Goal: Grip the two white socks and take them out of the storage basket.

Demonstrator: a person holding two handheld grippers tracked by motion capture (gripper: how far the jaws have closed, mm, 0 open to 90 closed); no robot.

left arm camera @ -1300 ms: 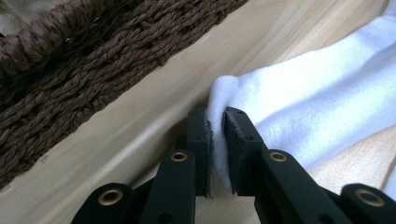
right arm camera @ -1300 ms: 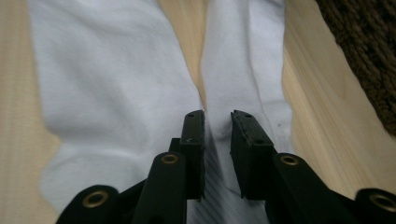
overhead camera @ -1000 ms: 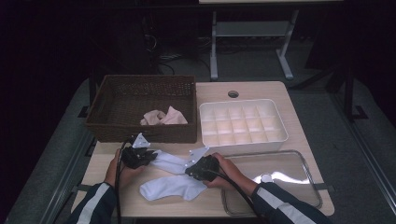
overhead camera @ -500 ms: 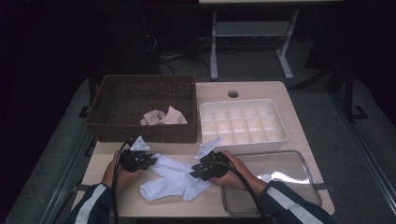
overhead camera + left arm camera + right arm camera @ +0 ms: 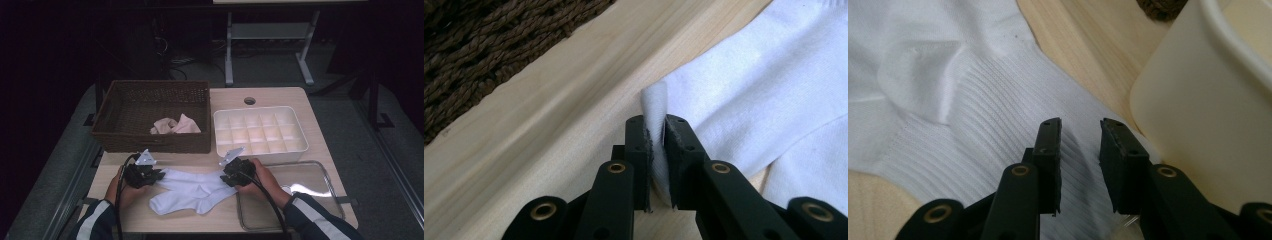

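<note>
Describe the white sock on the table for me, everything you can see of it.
The white sock lies flat on the wooden table, in front of the wicker basket and left of the clear tray. It looks like soft knit cotton, with a ribbed cuff at its right end and smoother fabric elsewhere; it seems layered or folded, perhaps a pair. The left gripper pinches a raised fold at its left edge. The right gripper sits over the ribbed cuff, fingers apart, beside the white divided box.
</note>
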